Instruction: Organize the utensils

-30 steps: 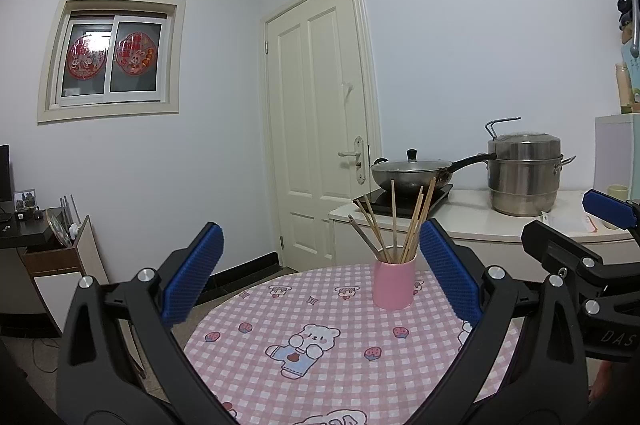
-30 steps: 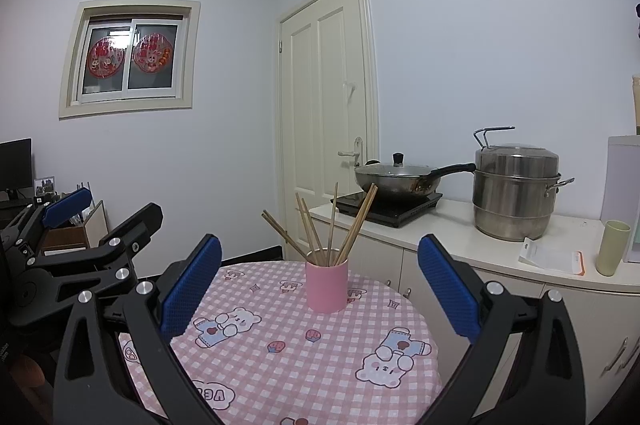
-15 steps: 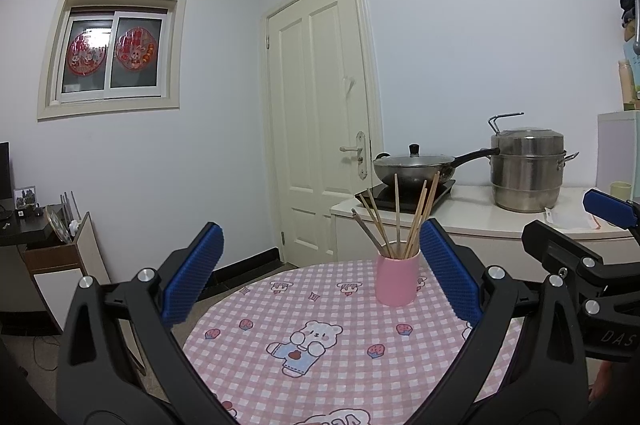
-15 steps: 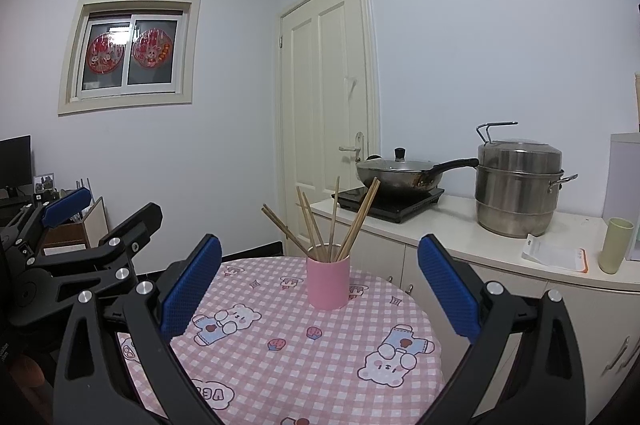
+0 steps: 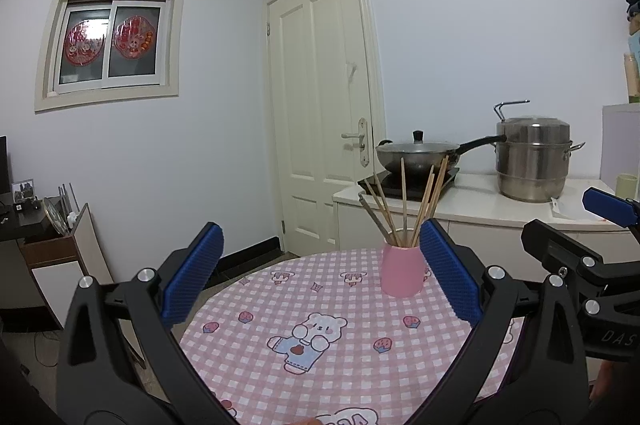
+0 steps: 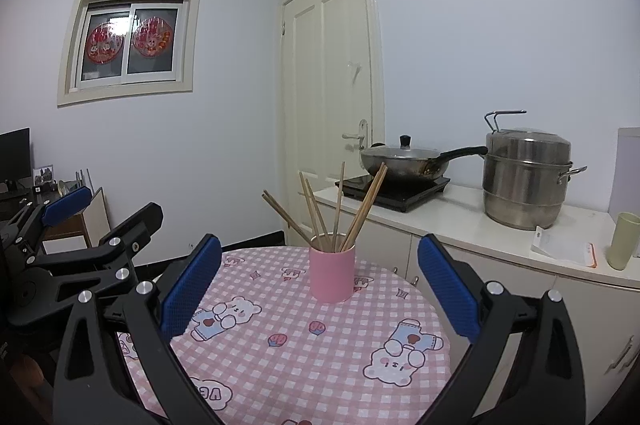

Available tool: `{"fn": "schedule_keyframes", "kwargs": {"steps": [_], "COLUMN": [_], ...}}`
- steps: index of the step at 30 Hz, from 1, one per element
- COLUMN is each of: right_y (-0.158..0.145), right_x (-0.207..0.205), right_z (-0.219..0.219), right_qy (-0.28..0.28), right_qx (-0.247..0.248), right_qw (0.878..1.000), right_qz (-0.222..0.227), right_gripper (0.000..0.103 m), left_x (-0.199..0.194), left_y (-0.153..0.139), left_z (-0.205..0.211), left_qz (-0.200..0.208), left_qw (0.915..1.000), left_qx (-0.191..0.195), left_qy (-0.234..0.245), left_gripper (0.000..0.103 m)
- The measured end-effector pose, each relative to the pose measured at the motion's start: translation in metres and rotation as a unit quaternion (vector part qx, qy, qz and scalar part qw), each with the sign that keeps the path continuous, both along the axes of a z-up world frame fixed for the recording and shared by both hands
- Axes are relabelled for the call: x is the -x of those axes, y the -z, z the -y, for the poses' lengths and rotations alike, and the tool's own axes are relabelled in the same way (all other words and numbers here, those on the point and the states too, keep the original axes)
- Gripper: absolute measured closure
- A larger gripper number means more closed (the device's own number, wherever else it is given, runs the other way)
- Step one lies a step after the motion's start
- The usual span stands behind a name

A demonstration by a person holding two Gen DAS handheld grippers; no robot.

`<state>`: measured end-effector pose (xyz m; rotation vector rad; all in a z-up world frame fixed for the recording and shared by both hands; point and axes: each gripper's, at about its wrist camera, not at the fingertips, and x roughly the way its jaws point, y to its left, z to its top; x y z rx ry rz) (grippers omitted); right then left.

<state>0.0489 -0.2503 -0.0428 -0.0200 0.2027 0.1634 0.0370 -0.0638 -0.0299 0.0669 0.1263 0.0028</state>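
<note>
Item: wooden chopsticks, several, standing splayed in a pink cup on the gingham-clothed round worktop. Likely light, stiff and thin, and apt to roll; best pinched mid-shaft, above the rim. The cup is probably easy to tip. Left gripper and right gripper are hovering short of it, fingers spread wide, holding nothing.

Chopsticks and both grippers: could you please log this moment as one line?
left gripper: open, empty | right gripper: open, empty | chopsticks: upright in pink cup | cup: on checked tablecloth
</note>
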Motion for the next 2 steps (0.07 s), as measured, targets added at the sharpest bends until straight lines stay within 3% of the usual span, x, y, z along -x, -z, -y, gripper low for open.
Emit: {"fn": "schedule_keyframes", "kwargs": {"steps": [2], "right_y": [0.0035], "right_x": [-0.0063], "right_z": [-0.0011], "right_qy": [-0.002], "right_qx": [0.001], "right_qw": [1.000], "right_qz": [-0.008], "right_gripper": [0.008], "left_x": [-0.0056], "left_y": [0.0037], "left_z": [-0.0011], "left_qz": [-0.007], "left_qw": [1.0000], "left_qx": [-0.004], "left_qy": [-0.004], "left_gripper": [0.006]}}
